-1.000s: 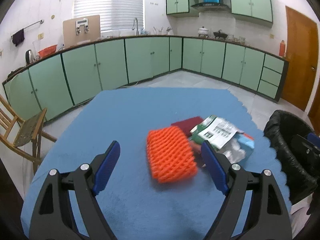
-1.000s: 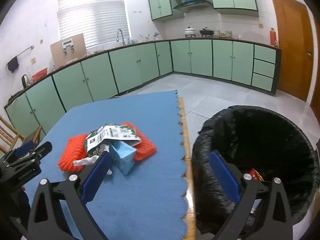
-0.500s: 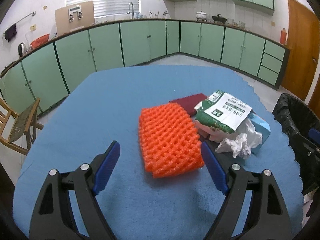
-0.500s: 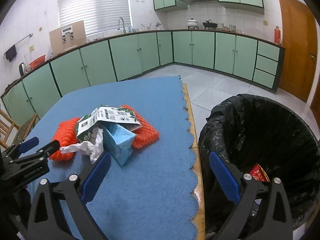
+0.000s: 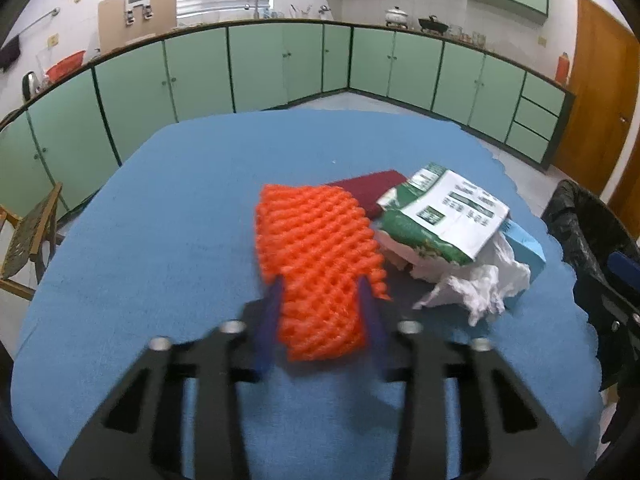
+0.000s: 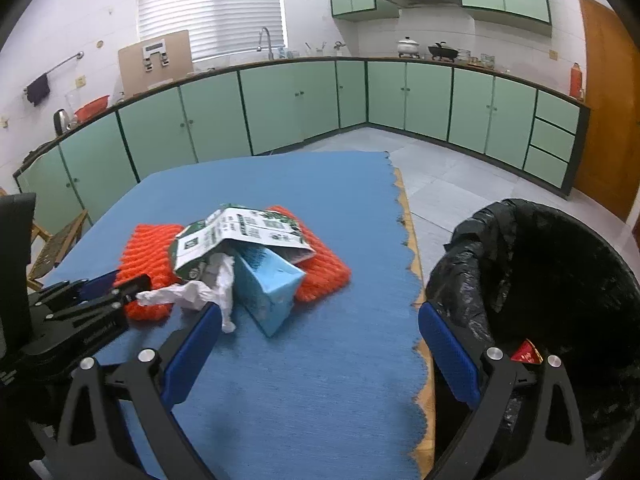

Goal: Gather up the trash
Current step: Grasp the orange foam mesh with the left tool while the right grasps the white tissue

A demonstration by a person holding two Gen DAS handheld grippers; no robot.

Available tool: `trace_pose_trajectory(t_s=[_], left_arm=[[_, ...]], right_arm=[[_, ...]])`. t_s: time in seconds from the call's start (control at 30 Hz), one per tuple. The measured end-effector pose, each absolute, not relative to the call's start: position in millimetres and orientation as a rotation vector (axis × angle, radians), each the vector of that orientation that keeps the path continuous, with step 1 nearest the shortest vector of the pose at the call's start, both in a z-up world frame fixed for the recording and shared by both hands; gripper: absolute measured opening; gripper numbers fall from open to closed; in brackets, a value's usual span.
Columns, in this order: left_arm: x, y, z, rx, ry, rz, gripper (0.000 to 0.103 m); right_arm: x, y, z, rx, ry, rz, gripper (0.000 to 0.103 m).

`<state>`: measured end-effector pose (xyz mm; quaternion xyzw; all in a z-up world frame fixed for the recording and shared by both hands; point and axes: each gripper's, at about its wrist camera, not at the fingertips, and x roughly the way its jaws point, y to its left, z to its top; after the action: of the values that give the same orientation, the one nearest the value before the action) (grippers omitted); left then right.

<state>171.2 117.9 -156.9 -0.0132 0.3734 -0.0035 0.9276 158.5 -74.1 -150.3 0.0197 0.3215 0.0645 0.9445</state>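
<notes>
An orange foam net lies on the blue tablecloth. My left gripper is closing on its near end, and the blurred blue pads squeeze the net from both sides. To its right sits a pile: a green-and-white package, crumpled white tissue, a light blue carton and a dark red flat piece. In the right wrist view my right gripper hangs open and empty above the table's right edge, near the blue carton. A second orange net lies under the pile.
A black-lined trash bin stands beside the table on the right, with a red wrapper inside. A wooden chair stands left of the table. Green kitchen cabinets run along the far walls.
The left gripper's jaws have gone from wide open to closed on the near end of the orange net. Both grippers have sunk a little closer to the table.
</notes>
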Motion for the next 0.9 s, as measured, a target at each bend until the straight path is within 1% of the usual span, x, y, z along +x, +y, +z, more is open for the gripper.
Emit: trace_pose_trajectory(t_s=[0.1, 0.2, 0.37, 0.63, 0.73, 0.8, 0.9], left_arm=[[169.8, 126.6, -156.0, -0.052, 0.756, -0.004, 0.012], [165.1, 131.8, -152.4, -0.048, 0.737, 0.019, 0.011], [156.9, 146.8, -140.9, -0.069, 0.713, 0.059, 0.01], [146.4, 168.3, -138.2, -0.062, 0.709, 0.102, 0.01], [147.5, 174.6, -145.4, -0.07, 0.735, 0.107, 0.01], [148.4, 176.7, -147.9, -0.075, 0.744, 0.102, 0.011], [150.6, 179.2, -151.8, -0.087, 0.761, 0.105, 0.023]], right_arm=[[158.6, -67.1, -147.7, 0.046, 0.65, 0.147, 0.096], [158.6, -59.3, -146.8, 0.048, 0.65, 0.166, 0.092], [162.2, -41.7, -149.7, 0.064, 0.669, 0.217, 0.08], [176.7, -17.5, -163.2, 0.053, 0.707, 0.243, 0.072], [182.2, -10.9, -167.6, 0.044, 0.719, 0.236, 0.072], [183.5, -10.4, -169.2, 0.04, 0.723, 0.232, 0.072], [182.4, -9.0, -167.4, 0.037, 0.725, 0.223, 0.069]])
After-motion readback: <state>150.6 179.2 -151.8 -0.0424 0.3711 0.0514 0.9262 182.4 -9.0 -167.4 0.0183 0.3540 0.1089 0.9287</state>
